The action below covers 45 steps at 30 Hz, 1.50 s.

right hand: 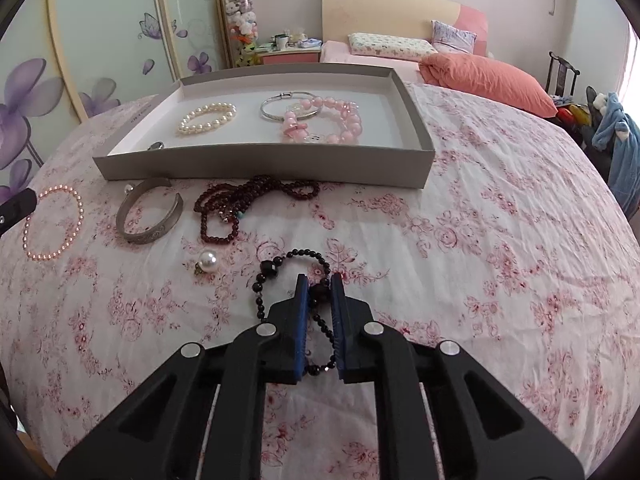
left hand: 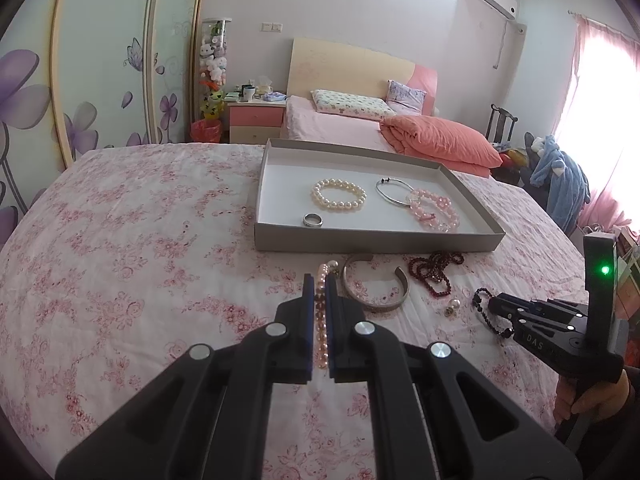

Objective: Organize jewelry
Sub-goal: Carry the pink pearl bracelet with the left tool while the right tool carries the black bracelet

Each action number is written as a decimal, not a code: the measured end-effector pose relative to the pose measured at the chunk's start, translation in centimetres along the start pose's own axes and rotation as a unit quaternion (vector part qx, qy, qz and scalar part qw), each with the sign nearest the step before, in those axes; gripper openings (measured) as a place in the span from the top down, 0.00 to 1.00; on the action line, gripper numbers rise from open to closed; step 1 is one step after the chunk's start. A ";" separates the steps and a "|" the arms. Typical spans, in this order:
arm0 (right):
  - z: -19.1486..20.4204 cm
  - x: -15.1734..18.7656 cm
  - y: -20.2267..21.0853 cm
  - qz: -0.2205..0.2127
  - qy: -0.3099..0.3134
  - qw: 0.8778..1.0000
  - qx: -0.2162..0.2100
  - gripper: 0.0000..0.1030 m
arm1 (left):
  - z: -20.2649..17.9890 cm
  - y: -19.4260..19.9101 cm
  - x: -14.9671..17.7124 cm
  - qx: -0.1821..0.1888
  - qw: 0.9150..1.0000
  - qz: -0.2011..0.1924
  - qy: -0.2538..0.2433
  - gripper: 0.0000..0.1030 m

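Right wrist view shows the right gripper (right hand: pixel 319 282) clamped on a glossy black bead bracelet (right hand: pixel 298 276) before the shallow grey cardboard tray (right hand: pixel 264 164), while the left gripper (left hand: pixel 319 284) pinches a small pink pearl bracelet (left hand: pixel 321 320), its loop partly hidden.

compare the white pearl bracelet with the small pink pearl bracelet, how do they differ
The white pearl bracelet lies inside the grey tray; the small pink pearl bracelet is outside it on the floral bedspread. The white one has larger cream beads, the pink one much finer pink beads. The white one lies free, while the left hand-held gripper is shut on the pink one. Both are closed loops of round pearl-like beads.
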State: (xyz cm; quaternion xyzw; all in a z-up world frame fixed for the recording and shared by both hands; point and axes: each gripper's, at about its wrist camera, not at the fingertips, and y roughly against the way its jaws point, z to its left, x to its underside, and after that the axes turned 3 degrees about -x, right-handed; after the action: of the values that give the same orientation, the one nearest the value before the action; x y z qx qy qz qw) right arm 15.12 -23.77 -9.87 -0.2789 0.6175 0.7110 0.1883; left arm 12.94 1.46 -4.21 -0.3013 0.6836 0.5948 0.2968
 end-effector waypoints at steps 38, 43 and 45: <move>5.0 -1.1 15.2 -0.352 0.013 0.936 -0.013 0.88 | -4.7 9.6 -1.2 -0.040 0.980 -0.191 -0.030 0.94; 4.9 -1.1 15.3 -0.356 0.011 0.934 -0.010 0.88 | -4.8 9.7 -1.3 -0.038 0.979 -0.197 -0.034 0.94; 5.0 -1.0 15.4 -0.357 0.013 0.934 -0.009 0.88 | -4.8 9.9 -1.2 -0.036 0.978 -0.200 -0.037 0.94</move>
State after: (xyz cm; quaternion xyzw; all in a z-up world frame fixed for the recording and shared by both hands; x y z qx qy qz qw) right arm 5.70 -21.33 3.06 -0.4918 0.4727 0.5988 0.4197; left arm 5.95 -2.17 3.54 -0.4201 0.5762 0.5586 0.4237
